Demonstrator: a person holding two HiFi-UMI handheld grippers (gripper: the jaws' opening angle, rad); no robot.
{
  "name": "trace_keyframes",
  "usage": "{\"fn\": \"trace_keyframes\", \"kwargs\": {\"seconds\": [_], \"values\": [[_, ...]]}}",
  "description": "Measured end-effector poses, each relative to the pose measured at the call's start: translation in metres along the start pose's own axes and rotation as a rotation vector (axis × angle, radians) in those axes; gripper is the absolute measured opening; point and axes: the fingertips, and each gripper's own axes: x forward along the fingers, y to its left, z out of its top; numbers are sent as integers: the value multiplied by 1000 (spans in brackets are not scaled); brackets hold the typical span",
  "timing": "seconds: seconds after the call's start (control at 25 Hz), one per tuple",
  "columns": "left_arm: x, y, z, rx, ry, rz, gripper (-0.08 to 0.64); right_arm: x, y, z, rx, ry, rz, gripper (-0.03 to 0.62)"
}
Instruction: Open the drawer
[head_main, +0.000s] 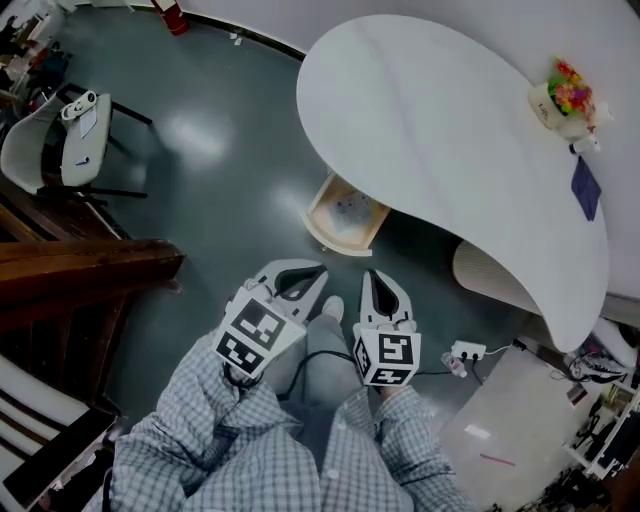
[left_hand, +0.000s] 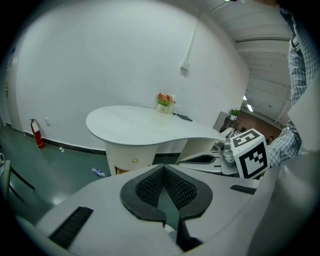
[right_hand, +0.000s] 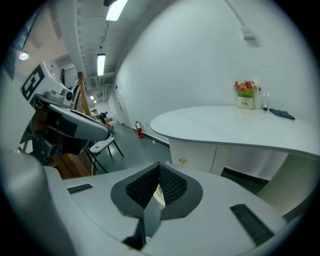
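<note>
The drawer (head_main: 345, 215) stands pulled out from under the white curved table (head_main: 440, 110), showing a pale wood rim and a grey floor. Its front with a small brass knob (left_hand: 134, 161) faces me; the knob (right_hand: 182, 161) also shows in the right gripper view. My left gripper (head_main: 318, 272) and right gripper (head_main: 373, 276) hang side by side, short of the drawer front and above my legs. Both are shut on nothing. The left gripper's (left_hand: 164, 168) jaws meet at their tips, as do the right gripper's (right_hand: 159, 167).
A flower pot (head_main: 565, 100) and a dark blue object (head_main: 585, 188) sit on the table's far right. A chair (head_main: 60, 140) and dark wooden stairs (head_main: 80, 270) stand to the left. A power strip (head_main: 465, 352) lies on the floor at right, a bottle (left_hand: 98, 172) by the cabinet.
</note>
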Motion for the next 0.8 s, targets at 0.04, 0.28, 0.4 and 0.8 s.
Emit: {"fn": "trace_keyframes", "kwargs": {"seconds": [0.04, 0.28, 0.4, 0.8], "values": [[-3, -1, 5, 3, -5, 0, 3, -5, 1, 5, -7, -5, 4, 9], [-17, -16, 33, 39, -33, -21, 3, -33, 2, 35, -45, -45, 1, 9], [-24, -19, 48, 55, -64, -27, 3, -44, 2, 49, -58, -63, -5, 9], [-44, -8, 84, 103, -130, 21, 5, -70, 3, 91, -94, -139, -14, 9]]}}
